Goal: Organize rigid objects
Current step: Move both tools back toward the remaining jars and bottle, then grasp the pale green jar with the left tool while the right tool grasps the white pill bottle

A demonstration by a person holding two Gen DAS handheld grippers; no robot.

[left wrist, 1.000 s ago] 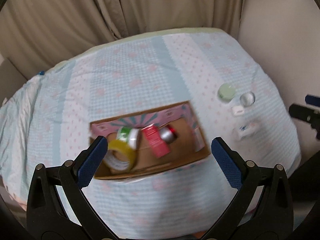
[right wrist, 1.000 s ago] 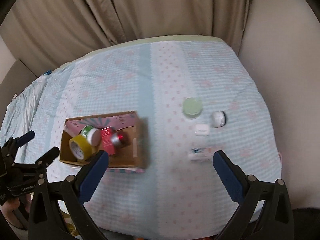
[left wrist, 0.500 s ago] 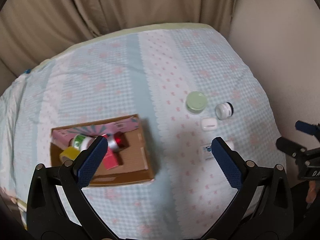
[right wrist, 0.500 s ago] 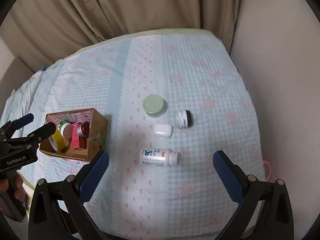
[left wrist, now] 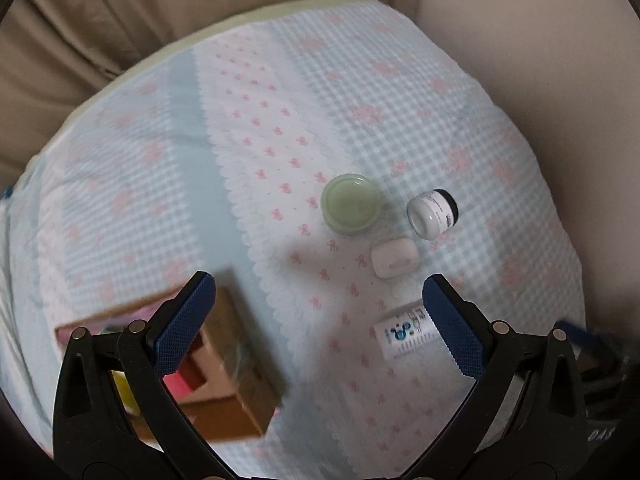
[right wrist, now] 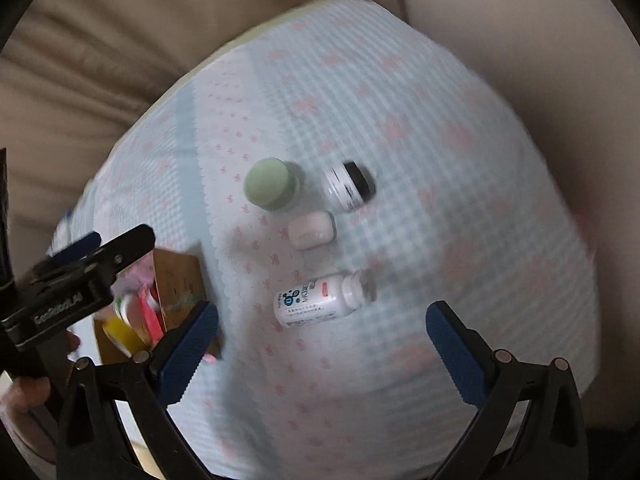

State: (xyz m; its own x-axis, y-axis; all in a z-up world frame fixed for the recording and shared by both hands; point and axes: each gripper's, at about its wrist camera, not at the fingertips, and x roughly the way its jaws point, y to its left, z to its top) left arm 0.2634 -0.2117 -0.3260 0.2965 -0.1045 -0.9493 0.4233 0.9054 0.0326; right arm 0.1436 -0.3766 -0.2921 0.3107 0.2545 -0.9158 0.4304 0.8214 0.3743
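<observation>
While the left wrist view is showing the white plastic bottle with blue print only in part, cut off behind a gripper finger, the right wrist view is showing the same bottle whole, lying on its side with its neck pointing right. The right wrist view is also showing the left gripper from the side, gripped by a hand at the lower left edge; the left wrist view is giving only a dark blur where the right gripper might be.

Both grippers are standing spread wide and holding nothing: left gripper, right gripper.

Four loose items are lying on the cloth, each counted once: one round pale green lidded jar, one small white jar with a black cap on its side just right of it, one white rounded earbud case just below the two, and the one bottle nearest the cameras. None is touching another.

One open brown cardboard box is sitting at the left, well apart from the four. Inside it a yellow roll, a red packet and a white-and-green item are showing; the rest of its contents are blurred.

The surface is a counter covered by a light blue checked cloth with pink bows. Beige curtains are hanging behind it and a plain beige wall is standing to the right.
</observation>
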